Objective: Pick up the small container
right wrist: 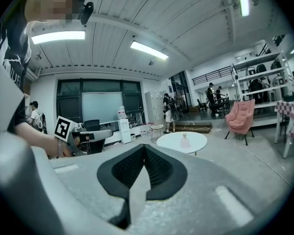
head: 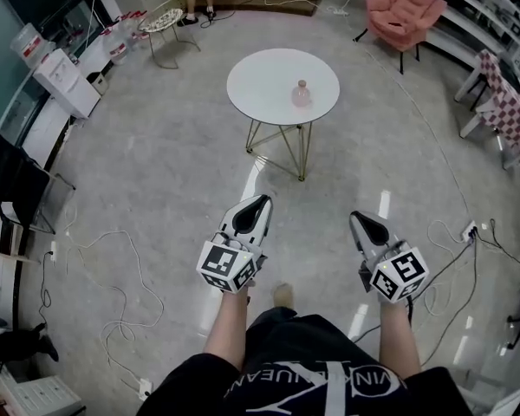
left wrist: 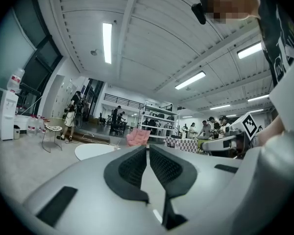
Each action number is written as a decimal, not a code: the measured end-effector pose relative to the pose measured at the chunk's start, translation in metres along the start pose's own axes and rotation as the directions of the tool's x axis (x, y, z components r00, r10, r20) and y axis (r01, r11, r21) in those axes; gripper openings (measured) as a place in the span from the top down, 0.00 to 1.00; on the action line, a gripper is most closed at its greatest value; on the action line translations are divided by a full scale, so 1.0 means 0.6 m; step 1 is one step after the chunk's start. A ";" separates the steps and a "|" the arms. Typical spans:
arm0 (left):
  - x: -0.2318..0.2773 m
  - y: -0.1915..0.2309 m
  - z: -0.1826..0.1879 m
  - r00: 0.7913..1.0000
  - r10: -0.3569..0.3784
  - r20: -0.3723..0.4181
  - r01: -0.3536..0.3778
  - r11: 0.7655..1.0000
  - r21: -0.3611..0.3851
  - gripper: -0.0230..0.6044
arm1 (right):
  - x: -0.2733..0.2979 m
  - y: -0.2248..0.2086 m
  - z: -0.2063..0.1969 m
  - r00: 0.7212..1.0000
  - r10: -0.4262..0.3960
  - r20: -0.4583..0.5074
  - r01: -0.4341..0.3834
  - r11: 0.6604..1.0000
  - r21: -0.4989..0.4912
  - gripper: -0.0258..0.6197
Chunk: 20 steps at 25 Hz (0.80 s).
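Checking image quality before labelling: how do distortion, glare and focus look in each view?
Head view: fisheye curves the room's edges, lamp reflections streak the floor, container clear on the table. Left gripper view: black corners, ceiling lamps blown out. Right gripper view: same vignette, container tiny.
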<state>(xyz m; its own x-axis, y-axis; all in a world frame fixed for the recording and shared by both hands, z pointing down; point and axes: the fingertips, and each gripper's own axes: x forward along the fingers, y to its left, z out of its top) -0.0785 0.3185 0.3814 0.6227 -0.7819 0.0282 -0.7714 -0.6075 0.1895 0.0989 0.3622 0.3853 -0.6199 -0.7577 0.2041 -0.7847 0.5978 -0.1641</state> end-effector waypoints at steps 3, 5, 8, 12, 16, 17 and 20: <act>0.016 0.016 0.003 1.000 -0.010 0.001 0.010 1.000 0.002 0.92 | 0.020 -0.009 0.005 1.000 -0.003 0.009 0.003 1.000 -0.001 0.95; 0.021 0.026 0.002 1.000 -0.011 0.001 0.011 1.000 -0.003 0.92 | 0.032 -0.012 0.006 1.000 -0.008 0.013 0.008 1.000 0.006 0.95; 0.027 0.034 0.001 1.000 -0.010 0.001 0.010 1.000 -0.020 0.92 | 0.037 -0.018 0.005 1.000 -0.019 0.009 0.019 1.000 0.017 0.95; 0.039 0.033 0.000 1.000 -0.013 0.009 0.014 0.999 -0.030 0.92 | 0.037 -0.036 0.003 0.999 -0.034 -0.001 0.034 0.999 0.021 0.95; 0.054 0.040 -0.012 1.000 -0.001 0.011 0.001 0.999 -0.049 0.92 | 0.044 -0.052 -0.004 0.999 -0.031 -0.007 0.031 0.999 0.024 0.95; 0.058 0.044 -0.013 1.000 0.003 0.011 -0.002 0.999 -0.051 0.92 | 0.049 -0.055 -0.004 1.000 -0.026 -0.005 0.027 0.999 0.025 0.95; 0.067 0.063 -0.008 1.000 0.020 0.013 -0.019 0.999 -0.048 0.92 | 0.070 -0.069 0.002 1.000 -0.019 0.004 0.018 0.999 0.040 0.95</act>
<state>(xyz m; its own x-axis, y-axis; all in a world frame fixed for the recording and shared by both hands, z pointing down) -0.0821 0.2645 0.3944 0.6057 -0.7954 0.0192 -0.7758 -0.5851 0.2361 0.1056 0.3051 0.3993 -0.6052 -0.7697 0.2033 -0.7952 0.5726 -0.1992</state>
